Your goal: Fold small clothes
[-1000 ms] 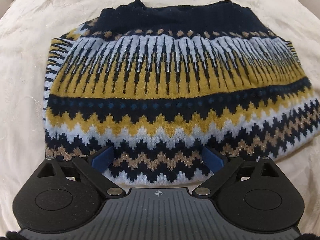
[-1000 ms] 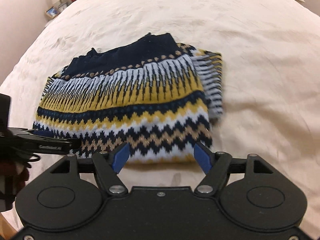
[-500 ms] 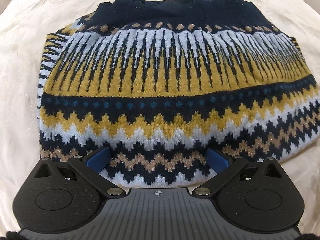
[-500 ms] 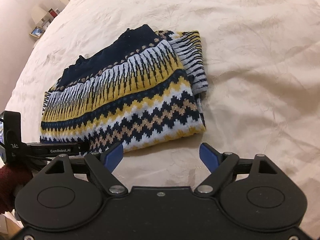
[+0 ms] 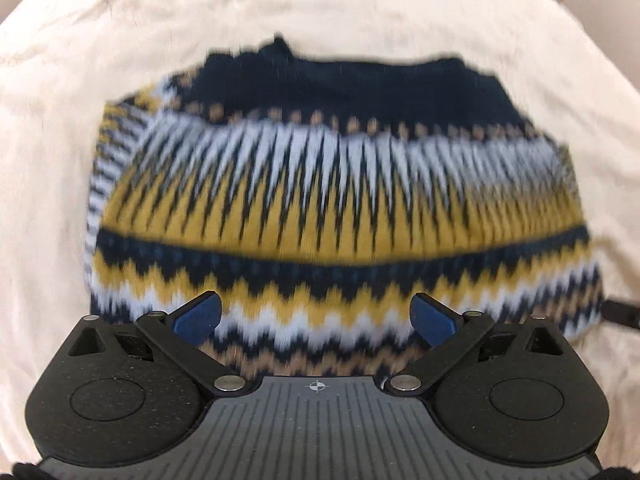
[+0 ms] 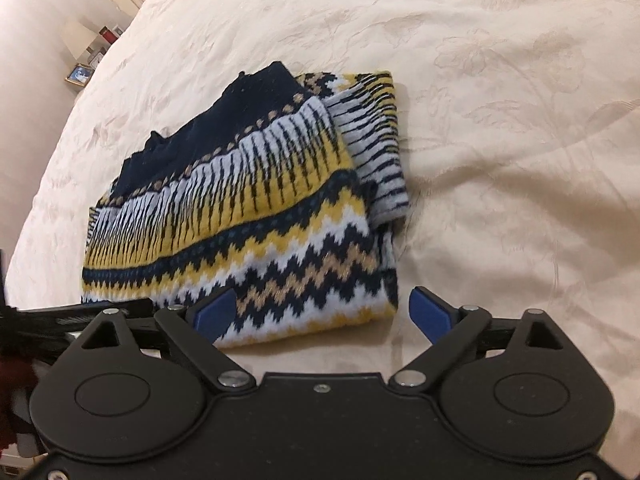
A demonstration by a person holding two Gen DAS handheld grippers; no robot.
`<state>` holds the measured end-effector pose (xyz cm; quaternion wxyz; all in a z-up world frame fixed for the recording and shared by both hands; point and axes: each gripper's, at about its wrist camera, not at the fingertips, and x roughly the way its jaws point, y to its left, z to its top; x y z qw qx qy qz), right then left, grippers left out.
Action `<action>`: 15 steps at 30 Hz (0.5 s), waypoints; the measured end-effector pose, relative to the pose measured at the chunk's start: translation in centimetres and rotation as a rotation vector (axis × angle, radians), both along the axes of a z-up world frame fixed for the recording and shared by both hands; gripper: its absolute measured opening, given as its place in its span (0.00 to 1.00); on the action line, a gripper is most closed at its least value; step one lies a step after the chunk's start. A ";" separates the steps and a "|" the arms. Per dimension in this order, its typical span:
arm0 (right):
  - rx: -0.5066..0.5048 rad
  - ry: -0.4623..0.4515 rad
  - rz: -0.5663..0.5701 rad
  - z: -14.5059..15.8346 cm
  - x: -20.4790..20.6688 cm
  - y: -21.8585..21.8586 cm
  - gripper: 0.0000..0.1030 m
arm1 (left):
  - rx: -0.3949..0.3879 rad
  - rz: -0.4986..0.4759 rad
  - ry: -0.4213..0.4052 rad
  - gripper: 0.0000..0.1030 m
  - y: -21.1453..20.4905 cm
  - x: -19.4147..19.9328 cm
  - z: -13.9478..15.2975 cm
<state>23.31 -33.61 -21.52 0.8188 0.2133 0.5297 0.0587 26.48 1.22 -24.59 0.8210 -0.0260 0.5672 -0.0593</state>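
Observation:
A folded knit sweater [image 5: 336,200], patterned in navy, yellow, white and tan zigzags, lies on a cream bedspread [image 5: 48,160]. My left gripper [image 5: 316,314] hovers over the sweater's near edge, open, its blue pads apart with nothing pinched. In the right wrist view the same sweater [image 6: 248,208] lies left of centre, a folded sleeve along its right side. My right gripper [image 6: 322,310] is at the sweater's near right corner; its jaws are opening, and the corner lies between the pads without being pressed. The left gripper's black body [image 6: 60,316] shows at the left edge.
The bedspread [image 6: 500,140] spreads wide to the right and beyond the sweater. A framed photo [image 6: 79,75] and small items stand on furniture past the bed's far left edge. A dark red sleeve [image 6: 12,376] shows at the lower left.
My right gripper has opened wider and rolled, sliding right so the sweater's corner now lies between its pads. The left gripper lifted slightly off the sweater's edge; its view is blurred.

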 end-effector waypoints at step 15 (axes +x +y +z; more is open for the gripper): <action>0.113 0.017 0.023 -3.1 5.0 -3.2 0.96 | 0.065 0.073 0.073 1.00 -2.8 9.1 -3.9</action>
